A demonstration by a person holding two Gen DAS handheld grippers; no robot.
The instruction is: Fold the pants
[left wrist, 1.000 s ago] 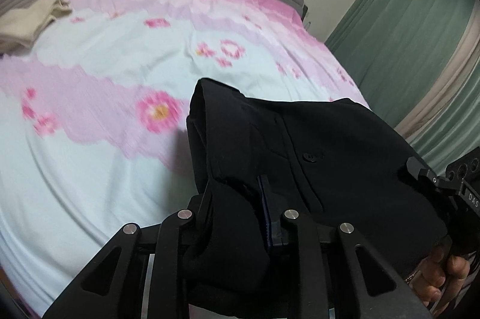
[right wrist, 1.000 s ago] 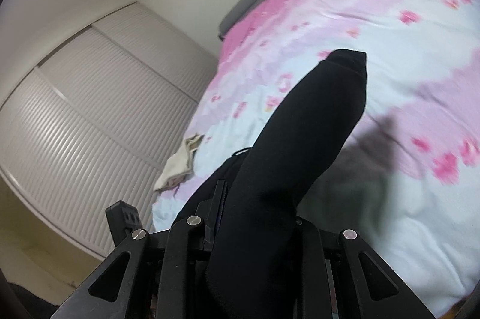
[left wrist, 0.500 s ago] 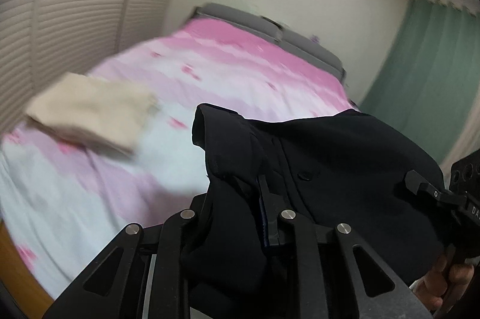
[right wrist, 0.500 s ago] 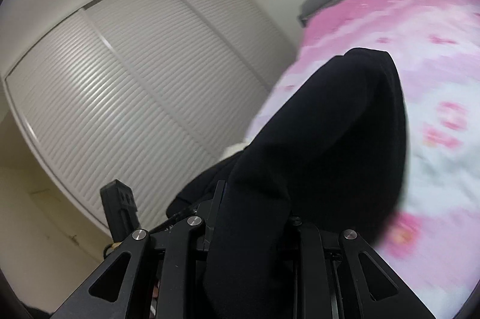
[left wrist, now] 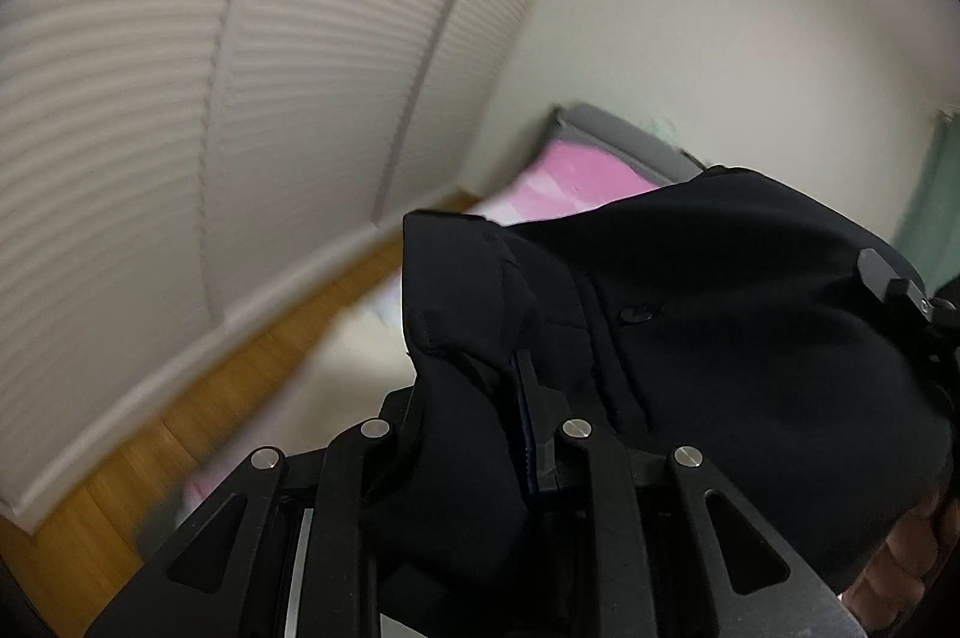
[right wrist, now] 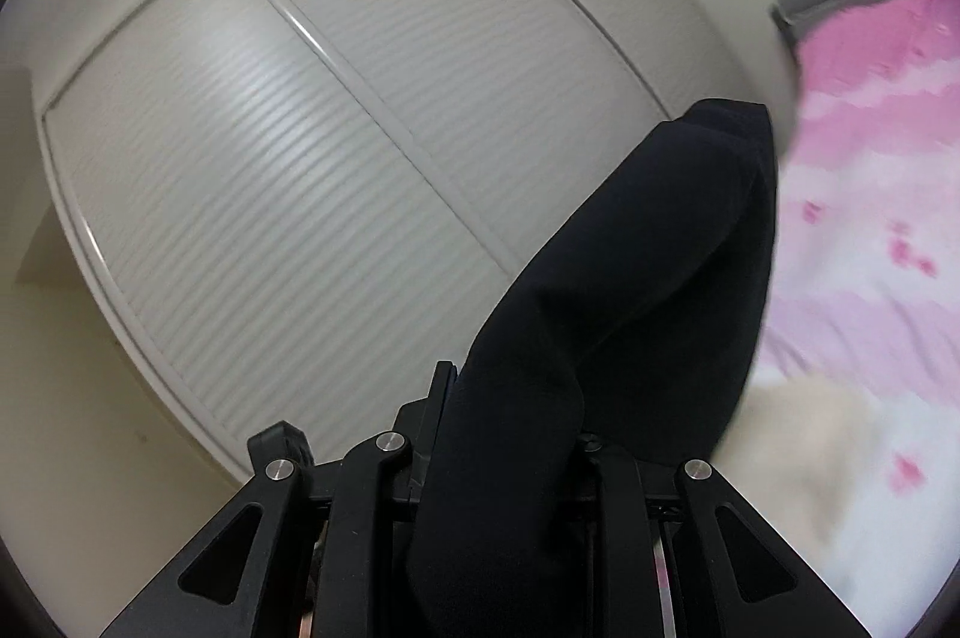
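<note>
The black pants point(left wrist: 720, 314) hang in a folded bundle between both grippers, lifted off the bed. My left gripper point(left wrist: 474, 398) is shut on a bunched edge near the button; cloth hides one fingertip. In the right wrist view a thick fold of the pants point(right wrist: 630, 290) rises from my right gripper point(right wrist: 516, 416), which is shut on it. The right gripper's body point(left wrist: 894, 284) and a hand point(left wrist: 912, 548) show at the right edge of the left wrist view.
White louvred wardrobe doors point(left wrist: 240, 98) point(right wrist: 300, 158) fill most of both views. The bed with its pink floral cover point(left wrist: 576, 182) point(right wrist: 870, 248) lies to the right, a blurred beige garment point(right wrist: 798, 428) on it. Wooden floor point(left wrist: 210, 398) runs beside the bed.
Both views have swung left, off the bed and onto the wardrobe doors, and risen. The pants stayed clamped in both grippers and travelled with them.
</note>
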